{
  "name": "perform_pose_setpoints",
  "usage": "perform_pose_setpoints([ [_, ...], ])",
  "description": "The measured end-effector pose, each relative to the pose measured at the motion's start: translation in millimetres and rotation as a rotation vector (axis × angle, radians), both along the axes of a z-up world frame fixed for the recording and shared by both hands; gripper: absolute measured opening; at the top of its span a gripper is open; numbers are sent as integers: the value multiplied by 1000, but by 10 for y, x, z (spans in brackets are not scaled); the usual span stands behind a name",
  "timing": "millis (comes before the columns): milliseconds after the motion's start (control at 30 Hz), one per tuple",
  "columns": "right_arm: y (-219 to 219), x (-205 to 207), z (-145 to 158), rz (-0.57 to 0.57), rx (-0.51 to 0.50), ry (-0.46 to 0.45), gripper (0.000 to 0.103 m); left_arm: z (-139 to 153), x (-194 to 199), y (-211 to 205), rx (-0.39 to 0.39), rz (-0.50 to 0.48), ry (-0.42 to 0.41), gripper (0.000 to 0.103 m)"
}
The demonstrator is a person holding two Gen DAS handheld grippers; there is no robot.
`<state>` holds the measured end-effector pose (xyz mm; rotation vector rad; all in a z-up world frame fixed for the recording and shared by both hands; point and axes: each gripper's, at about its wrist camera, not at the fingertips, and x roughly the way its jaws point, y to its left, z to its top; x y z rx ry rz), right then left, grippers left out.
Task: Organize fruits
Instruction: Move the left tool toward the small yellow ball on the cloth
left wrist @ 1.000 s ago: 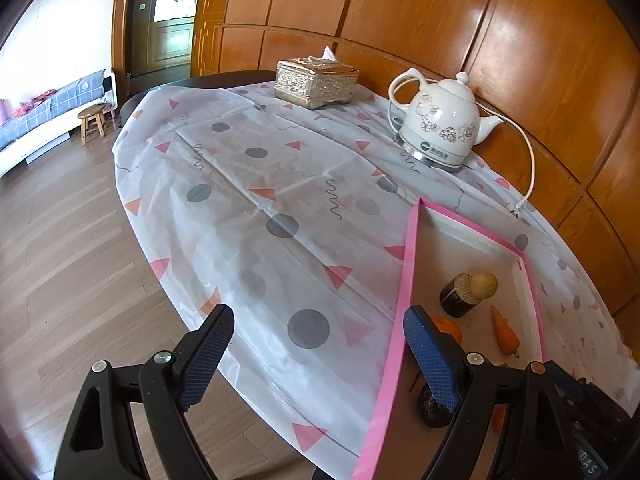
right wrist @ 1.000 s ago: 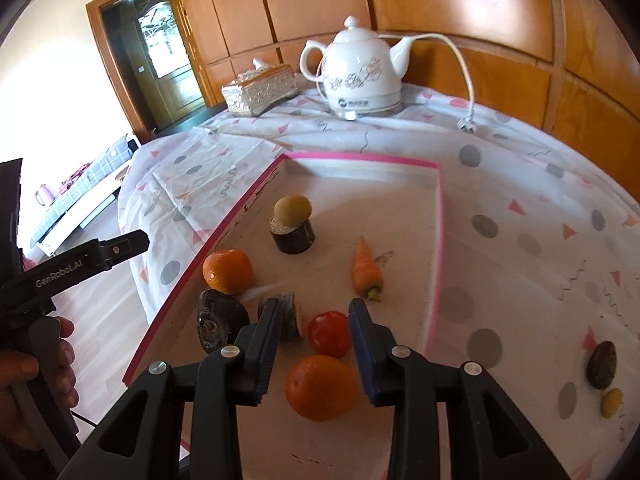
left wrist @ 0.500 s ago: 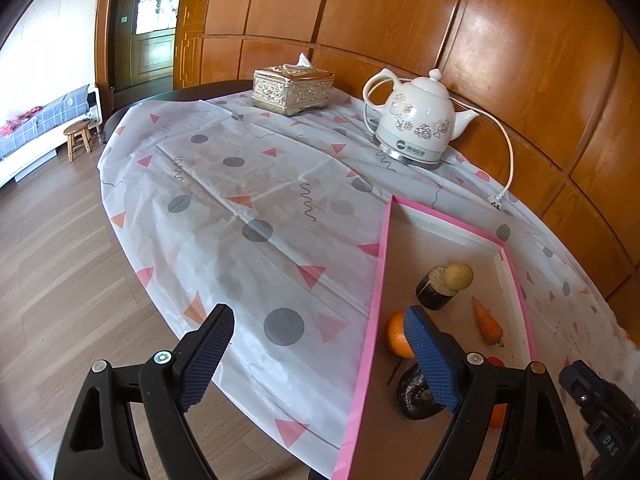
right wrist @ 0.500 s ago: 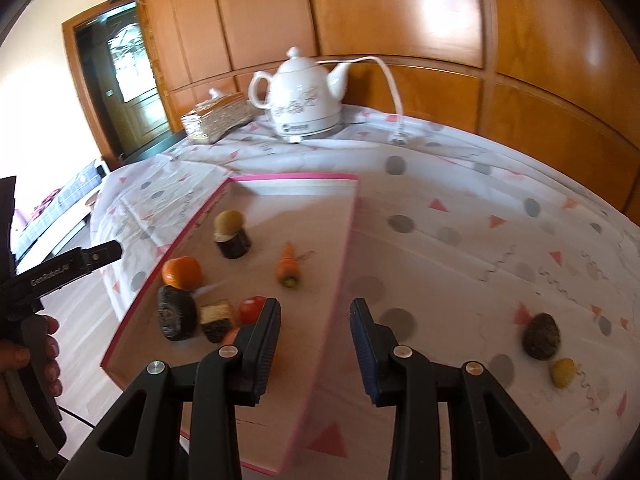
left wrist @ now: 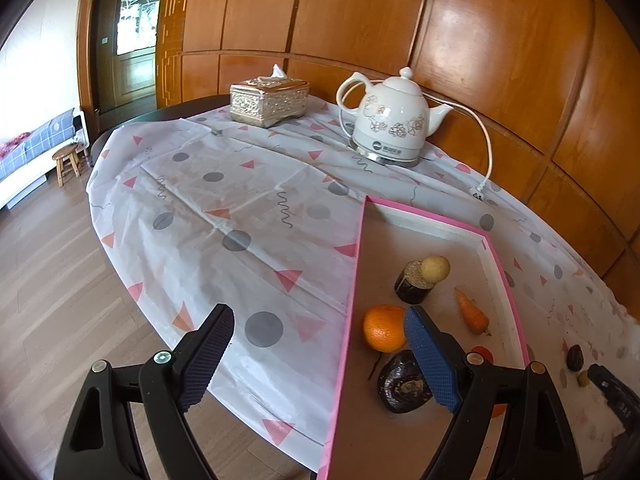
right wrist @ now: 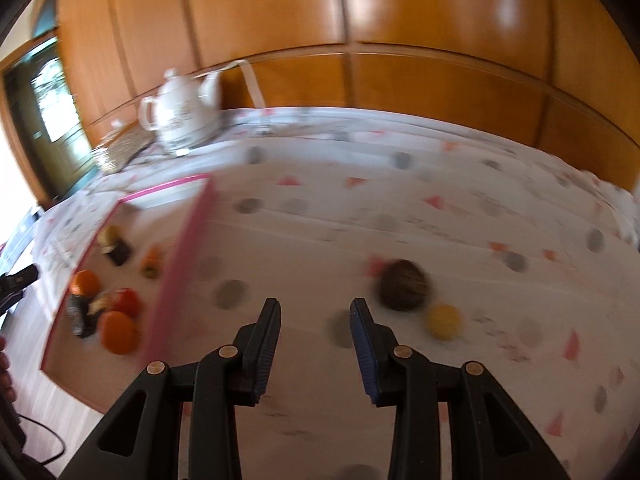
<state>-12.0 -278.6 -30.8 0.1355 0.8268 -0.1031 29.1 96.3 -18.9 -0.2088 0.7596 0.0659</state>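
Note:
A pink-rimmed tray (left wrist: 356, 264) (right wrist: 188, 224) holds an orange (left wrist: 383, 328), a carrot (left wrist: 472, 314), a dark fruit (left wrist: 402, 384), a dark block topped by a yellow ball (left wrist: 420, 280) and a red tomato (right wrist: 126, 302). On the cloth to the tray's right lie a dark brown fruit (right wrist: 404, 285) and a small yellow fruit (right wrist: 444, 322). My right gripper (right wrist: 314, 320) is open and empty, just left of the brown fruit. My left gripper (left wrist: 316, 344) is open and empty over the tray's left rim.
A white electric kettle (left wrist: 390, 126) with its cord and a silver tissue box (left wrist: 269, 103) stand at the back of the round table. Its patterned cloth (left wrist: 224, 216) hangs over the edge. Wooden wall panels are behind. The right wrist view is blurred.
My right gripper has swung right from over the tray toward the two fruits on the cloth and opened wider. The left gripper has shifted slightly, still open.

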Motion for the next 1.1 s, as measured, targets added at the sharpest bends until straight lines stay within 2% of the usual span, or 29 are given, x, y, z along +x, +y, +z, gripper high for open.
perform_pose_setpoints([
  [367,-975,-397,-95,-284,-26,13,36,57,-51,-249,55,-69,-31,87],
  [767,-1690,-727,-193,-555,-38,18,36,148,-63,-444,68,-121,-40,87],
  [900,-1894,-816,-262,-653,-57,36,36,203,-64,-585,54,-174,-38,87],
  [1100,-2161,-979,-397,-786,-55,58,36,248,-19,-987,64,-308,-15,89],
])
